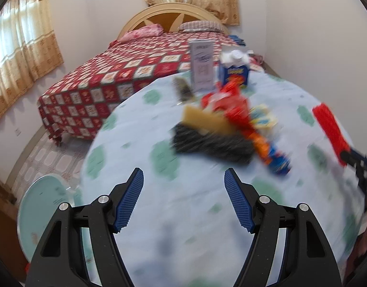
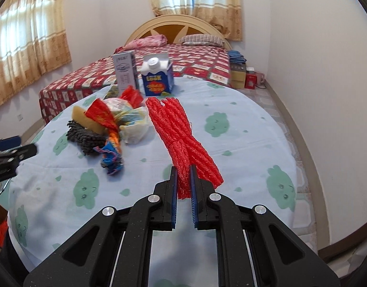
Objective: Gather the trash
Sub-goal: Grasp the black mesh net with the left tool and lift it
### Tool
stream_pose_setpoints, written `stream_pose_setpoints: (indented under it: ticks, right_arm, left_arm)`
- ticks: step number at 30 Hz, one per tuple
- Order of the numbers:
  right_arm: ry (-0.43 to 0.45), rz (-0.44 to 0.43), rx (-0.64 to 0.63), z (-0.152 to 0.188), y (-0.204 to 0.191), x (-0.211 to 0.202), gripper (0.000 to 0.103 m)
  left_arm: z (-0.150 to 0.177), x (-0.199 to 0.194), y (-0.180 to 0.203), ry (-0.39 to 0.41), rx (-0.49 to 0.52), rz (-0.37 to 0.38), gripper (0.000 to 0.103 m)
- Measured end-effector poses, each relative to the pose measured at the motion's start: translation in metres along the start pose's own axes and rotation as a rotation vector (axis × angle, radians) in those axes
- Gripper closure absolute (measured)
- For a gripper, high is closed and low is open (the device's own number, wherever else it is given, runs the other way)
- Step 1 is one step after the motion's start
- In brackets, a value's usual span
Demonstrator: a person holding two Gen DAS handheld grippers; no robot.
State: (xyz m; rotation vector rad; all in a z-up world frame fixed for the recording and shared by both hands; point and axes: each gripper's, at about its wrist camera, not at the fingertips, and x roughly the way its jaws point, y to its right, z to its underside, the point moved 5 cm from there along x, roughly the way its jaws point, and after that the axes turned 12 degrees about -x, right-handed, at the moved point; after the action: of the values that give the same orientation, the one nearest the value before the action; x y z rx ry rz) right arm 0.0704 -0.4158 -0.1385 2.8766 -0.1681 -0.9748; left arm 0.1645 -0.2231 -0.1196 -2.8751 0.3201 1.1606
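Right tongs [image 2: 183,174] grip red netting [image 2: 181,129].

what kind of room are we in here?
Most likely a home bedroom. A made bed with a curved headboard and pillows stands behind the cloth-covered round table, and curtained windows line the walls.

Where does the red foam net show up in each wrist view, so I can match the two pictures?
Left wrist view: red foam net sits at the right edge, angled, its lower end held by the right gripper.
Right wrist view: red foam net runs up the centre, its near end clamped in the right gripper.
Shared landmark: the blue carton standing at the table's far side.
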Motion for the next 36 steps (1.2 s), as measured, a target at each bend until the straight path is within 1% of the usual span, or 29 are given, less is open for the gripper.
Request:
stream_pose_setpoints:
  ticks: [4, 6, 8, 11, 14, 17, 21, 24, 26, 28, 31, 34, 36]
  right_arm:
    - [0.012, -0.003, 0.015, 0.003, 0.007, -0.003, 0.092]
    - [0.016, -0.006, 0.021, 0.003, 0.007, -0.003, 0.092]
    - [0.022, -0.013, 0.025, 0.004, 0.007, -0.004, 0.092]
    - [0.029, -0.022, 0.024, 0.004, 0.004, -0.005, 0.092]
    - [0.036, -0.032, 0.029, 0.005, 0.004, -0.005, 0.092]
    - [0.038, -0.045, 0.035, 0.007, 0.0, -0.002, 0.092]
    - [0.04, -0.057, 0.036, 0.008, -0.005, -0.001, 0.092]
    - [0.039, -0.046, 0.024, 0.006, -0.008, -0.001, 0.092]
    - [0.038, -0.037, 0.022, 0.006, -0.007, -0.001, 0.092]
    - [0.037, -0.032, 0.025, 0.006, -0.006, -0.002, 0.092]
    - [0.038, -0.03, 0.028, 0.006, -0.006, -0.003, 0.092]
    - [0.043, -0.029, 0.034, 0.006, -0.004, -0.005, 0.092]
    - [0.045, -0.034, 0.033, 0.005, -0.003, -0.003, 0.092]
  left_arm:
    - [-0.008, 0.02, 0.034, -0.021, -0.004, 0.023, 0.033]
    - [-0.009, 0.033, 0.044, -0.033, -0.002, 0.014, 0.032]
    - [-0.009, 0.046, 0.051, -0.05, 0.003, -0.005, 0.032]
    - [-0.006, 0.057, 0.045, -0.077, 0.002, -0.032, 0.032]
    - [-0.001, 0.058, 0.028, -0.086, 0.024, -0.068, 0.032]
    - [0.004, 0.054, -0.002, -0.086, 0.055, -0.122, 0.032]
    - [0.003, 0.039, -0.056, -0.077, 0.047, -0.209, 0.031]
    - [-0.001, 0.028, -0.083, -0.063, 0.007, -0.246, 0.03]
    - [-0.005, 0.02, -0.093, -0.053, -0.038, -0.24, 0.03]
    - [-0.007, 0.015, -0.089, -0.04, -0.058, -0.213, 0.029]
    - [-0.009, 0.018, -0.068, -0.035, -0.061, -0.158, 0.029]
    - [-0.006, 0.027, -0.047, -0.05, -0.056, -0.136, 0.029]
    - [-0.004, 0.036, -0.038, -0.066, -0.069, -0.123, 0.029]
